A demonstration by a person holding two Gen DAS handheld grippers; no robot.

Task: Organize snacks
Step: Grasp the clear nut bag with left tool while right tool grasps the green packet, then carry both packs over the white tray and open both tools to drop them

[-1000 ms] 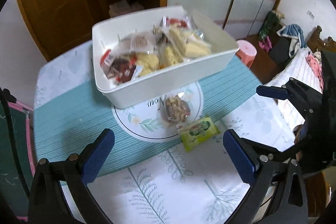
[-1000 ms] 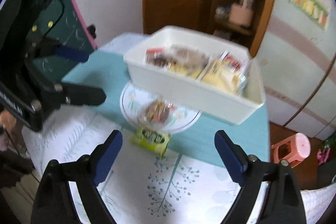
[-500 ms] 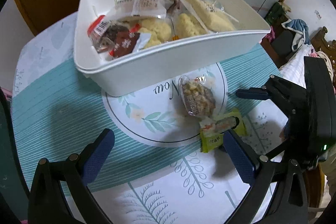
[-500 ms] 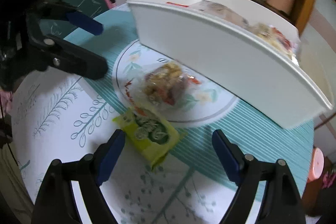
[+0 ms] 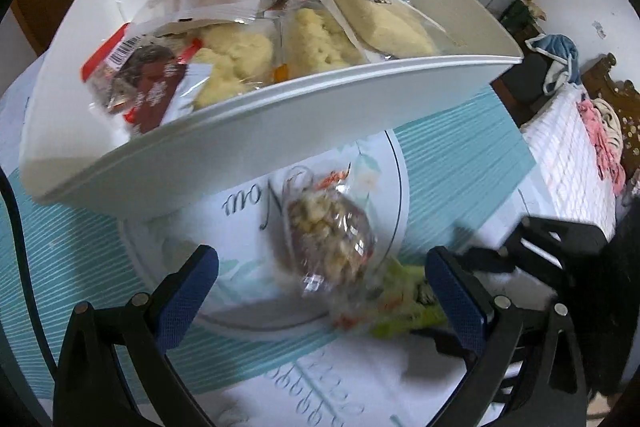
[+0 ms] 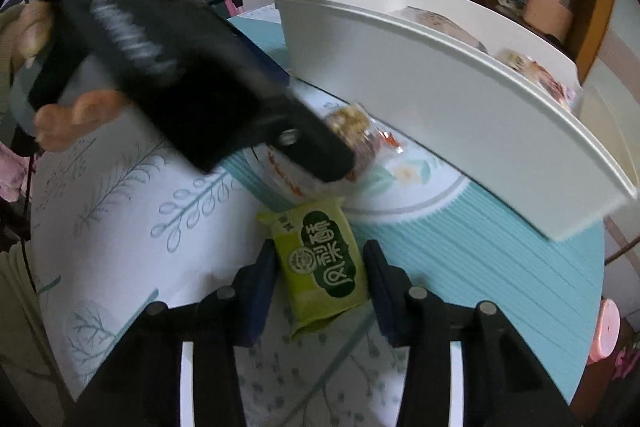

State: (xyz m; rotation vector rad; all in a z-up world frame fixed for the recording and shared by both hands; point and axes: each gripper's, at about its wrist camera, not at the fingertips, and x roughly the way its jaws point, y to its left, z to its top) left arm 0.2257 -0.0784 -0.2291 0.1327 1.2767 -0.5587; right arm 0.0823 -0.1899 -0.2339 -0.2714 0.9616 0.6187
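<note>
where right tongs point(image 6: 320, 287) close, green packet point(image 6: 320, 263) bears dark lettering.

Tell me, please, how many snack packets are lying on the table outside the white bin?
2: a clear nut packet on the round placemat beside the bin, and a green packet between the right gripper fingers. Others may hide behind the bin.

The right claw point(image 6: 320, 283) straddles a green snack packet point(image 6: 324, 263) lying on the desk point(image 6: 120, 195), its blue pads just beside the packet's edges. The left claw point(image 6: 316, 151) reaches over a clear nut packet point(image 6: 360, 131) before the white bin point(image 6: 460, 115).
</note>
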